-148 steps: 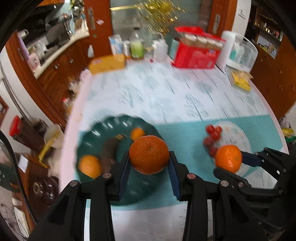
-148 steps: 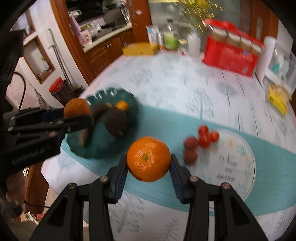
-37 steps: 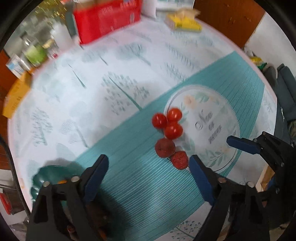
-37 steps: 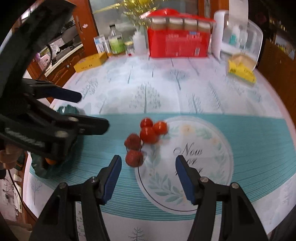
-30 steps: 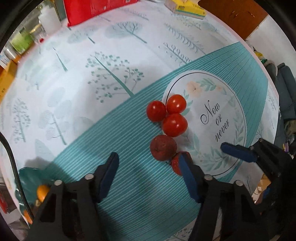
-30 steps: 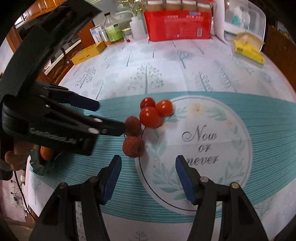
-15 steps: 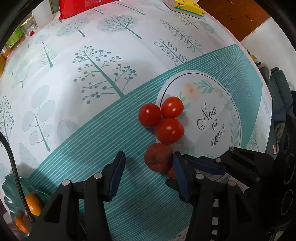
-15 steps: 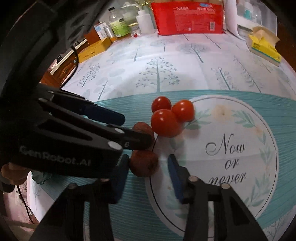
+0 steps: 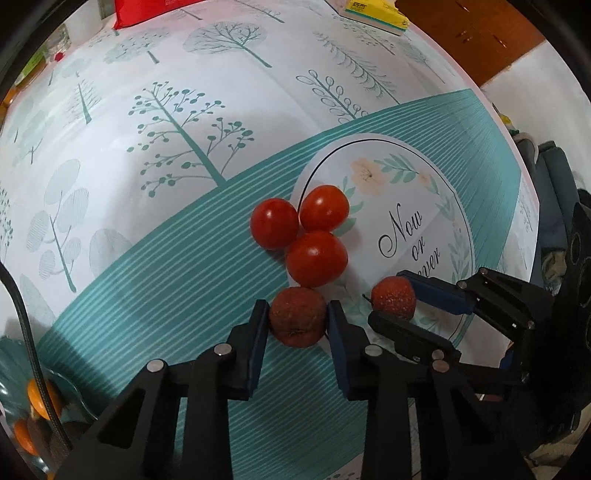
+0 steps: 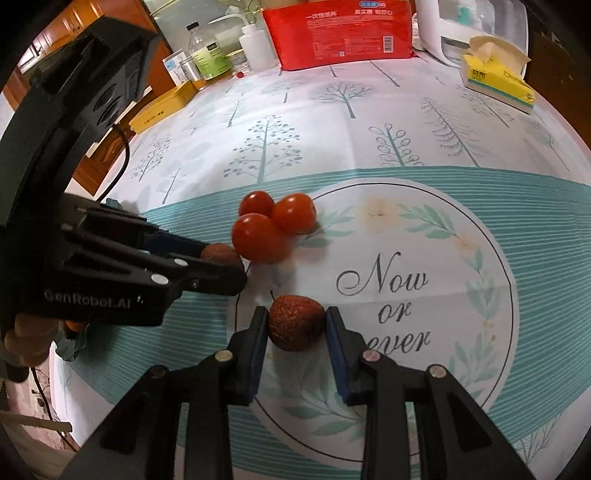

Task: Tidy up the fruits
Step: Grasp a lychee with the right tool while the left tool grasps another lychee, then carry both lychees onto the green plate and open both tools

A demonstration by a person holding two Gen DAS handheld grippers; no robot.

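Note:
My left gripper is shut on a brown-red lychee on the teal runner. My right gripper is shut on a second lychee, beside the first; it also shows in the left wrist view. Three red tomatoes lie touching each other just beyond both lychees, at the rim of the round "Now or never" print. The green plate with oranges sits at the far lower left of the left wrist view, mostly cut off.
At the table's far side stand a red package, bottles, a yellow box and a yellow tissue pack. The table edge runs close on the right in the left wrist view, with a wooden cabinet beyond.
Both grippers came down onto the lychees and closed on them. Earlier each had held an orange; the oranges now lie on the green plate.

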